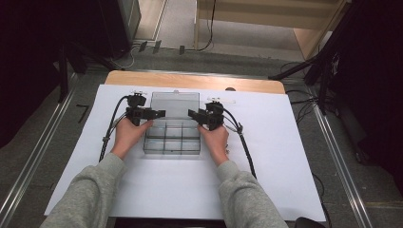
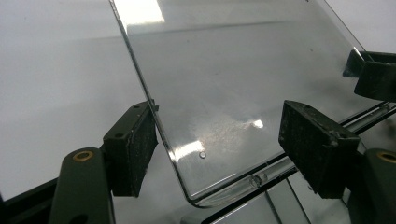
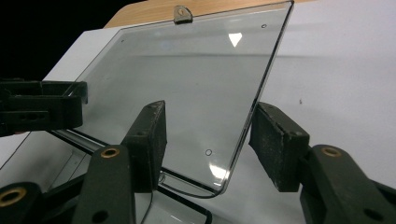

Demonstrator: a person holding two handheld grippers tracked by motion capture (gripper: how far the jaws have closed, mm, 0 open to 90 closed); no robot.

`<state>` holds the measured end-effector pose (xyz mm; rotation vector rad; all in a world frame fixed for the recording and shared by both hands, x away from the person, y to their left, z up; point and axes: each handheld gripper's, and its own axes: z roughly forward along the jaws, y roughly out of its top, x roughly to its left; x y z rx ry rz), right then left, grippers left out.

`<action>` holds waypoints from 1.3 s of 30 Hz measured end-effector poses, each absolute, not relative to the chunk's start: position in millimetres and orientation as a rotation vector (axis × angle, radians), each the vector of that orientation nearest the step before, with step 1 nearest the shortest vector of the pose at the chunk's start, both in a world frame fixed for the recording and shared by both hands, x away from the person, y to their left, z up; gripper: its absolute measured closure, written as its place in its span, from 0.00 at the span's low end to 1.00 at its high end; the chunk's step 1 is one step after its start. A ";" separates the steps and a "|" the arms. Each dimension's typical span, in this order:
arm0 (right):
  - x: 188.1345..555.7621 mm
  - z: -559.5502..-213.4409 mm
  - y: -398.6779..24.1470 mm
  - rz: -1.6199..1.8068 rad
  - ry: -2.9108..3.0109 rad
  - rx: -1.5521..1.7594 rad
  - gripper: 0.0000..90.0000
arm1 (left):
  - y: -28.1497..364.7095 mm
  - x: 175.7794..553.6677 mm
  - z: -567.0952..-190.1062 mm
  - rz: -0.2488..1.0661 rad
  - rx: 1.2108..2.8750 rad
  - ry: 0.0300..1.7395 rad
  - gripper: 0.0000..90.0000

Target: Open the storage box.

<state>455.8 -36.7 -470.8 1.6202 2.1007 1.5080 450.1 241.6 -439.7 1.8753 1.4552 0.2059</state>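
Both grippers are released. The clear box lid [image 1: 174, 104] lies flat, opened back, between them: its side edge sits inside the left gripper [image 1: 157, 114] jaws, the opposite edge inside the right gripper [image 1: 193, 115] jaws, unpinched.

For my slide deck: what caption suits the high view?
Two hand-held black tools, left and right, open beside the raised lid of a clear plastic compartment box on white paper.
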 end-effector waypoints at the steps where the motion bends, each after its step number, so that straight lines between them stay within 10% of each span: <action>1: 455.9 -471.1 -36.8 1.510 2.104 1.629 0.52 | 241.8 450.3 -439.8 0.198 1.873 1.462 0.32; 39: 447.0 -446.5 -45.8 1.448 2.153 1.526 0.53 | 243.9 441.8 -419.1 0.223 1.890 1.442 0.36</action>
